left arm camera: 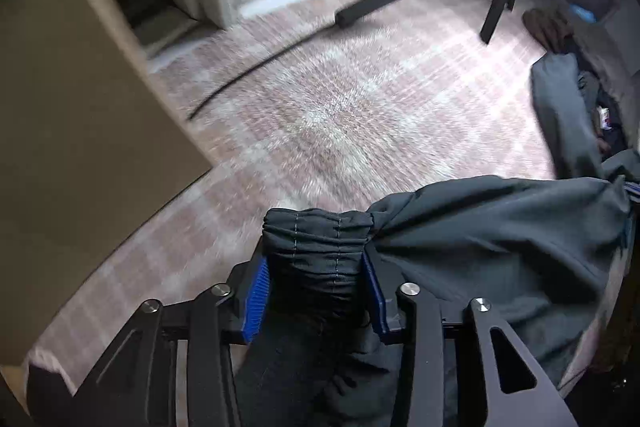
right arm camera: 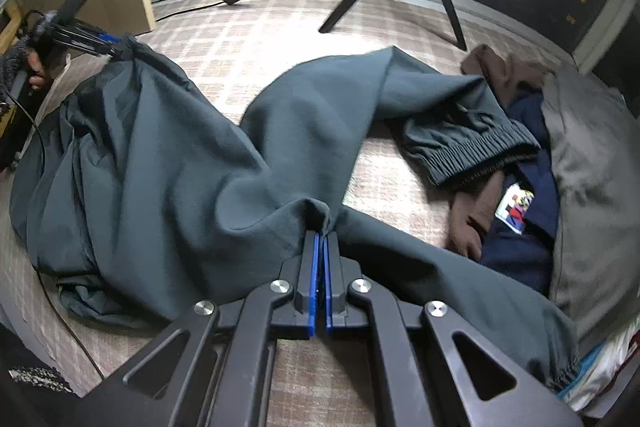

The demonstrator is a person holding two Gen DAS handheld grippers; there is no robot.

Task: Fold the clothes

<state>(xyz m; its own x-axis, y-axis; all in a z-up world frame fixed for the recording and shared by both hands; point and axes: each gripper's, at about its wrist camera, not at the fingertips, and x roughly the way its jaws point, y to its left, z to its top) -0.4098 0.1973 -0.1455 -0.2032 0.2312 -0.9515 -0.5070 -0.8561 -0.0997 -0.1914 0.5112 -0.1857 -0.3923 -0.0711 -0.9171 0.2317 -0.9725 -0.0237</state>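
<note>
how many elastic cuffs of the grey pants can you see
2. One cuff lies open on the rug beside the pile of clothes; the other cuff sits at the lower right edge behind the right gripper. The gathered band in the left gripper looks like the waistband.

One dark grey pair of trousers [right arm camera: 192, 163], one brown garment [right arm camera: 472, 219], one navy garment [right arm camera: 532, 227], one grey pillow [right arm camera: 592, 163], two tongs: left [left arm camera: 316, 291], right [right arm camera: 322, 247].

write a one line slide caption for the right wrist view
Right gripper pinches a fold of dark grey-green trousers spread over a checked rug.
</note>
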